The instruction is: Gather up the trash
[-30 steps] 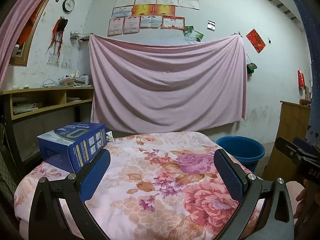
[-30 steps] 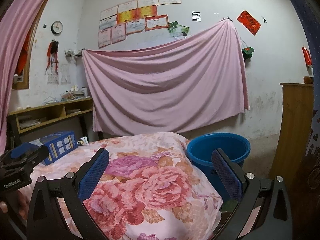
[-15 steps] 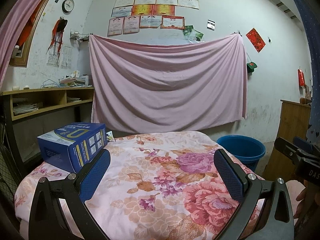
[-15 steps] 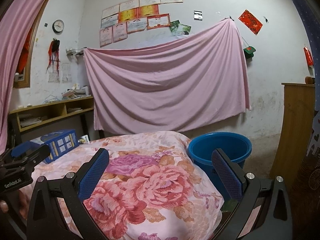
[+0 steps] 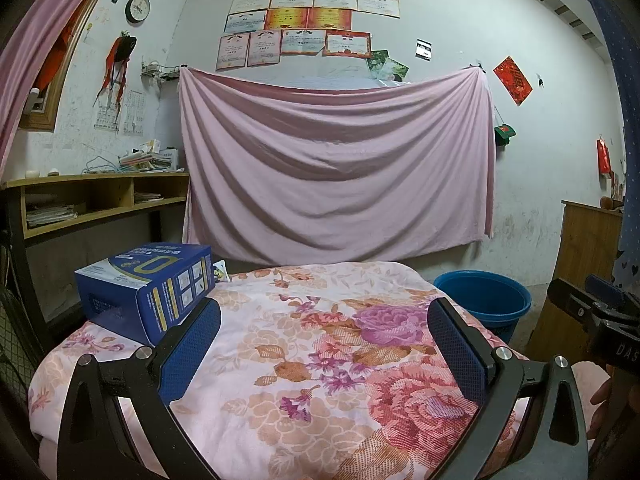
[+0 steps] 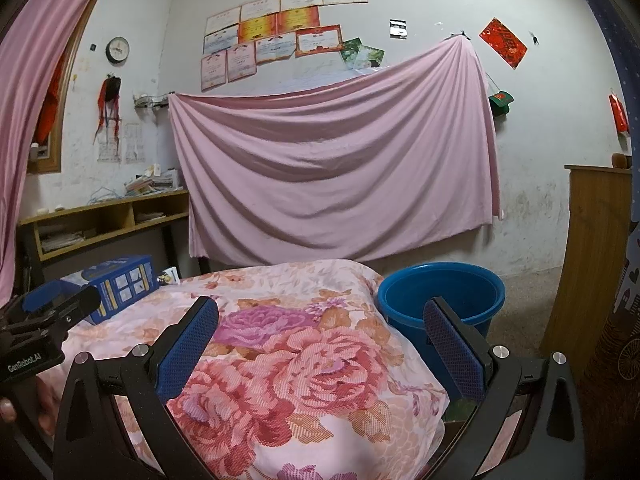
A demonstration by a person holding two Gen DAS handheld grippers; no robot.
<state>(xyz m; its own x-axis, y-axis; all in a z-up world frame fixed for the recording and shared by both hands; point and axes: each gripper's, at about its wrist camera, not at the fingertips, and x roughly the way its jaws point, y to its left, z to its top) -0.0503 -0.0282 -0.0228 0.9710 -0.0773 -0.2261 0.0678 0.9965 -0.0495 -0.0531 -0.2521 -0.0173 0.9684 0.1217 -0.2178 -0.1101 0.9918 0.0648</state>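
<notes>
A dark blue printed cardboard box [image 5: 146,290] lies on the far left part of a pink floral-patterned bedspread [image 5: 304,344], tilted slightly, and a small printed card [image 5: 221,272] sits just beside its far corner. The left gripper [image 5: 324,334] hovers above the bedspread with its blue-padded fingers spread wide and nothing between them — its left pad [image 5: 190,350] is near the box's front corner. The right gripper [image 6: 320,334] is likewise wide apart and empty over the bedspread's right edge, near a round blue plastic bucket [image 6: 440,294] on the floor beside the bed — a pink sheet [image 6: 336,164] hangs on the wall behind.
</notes>
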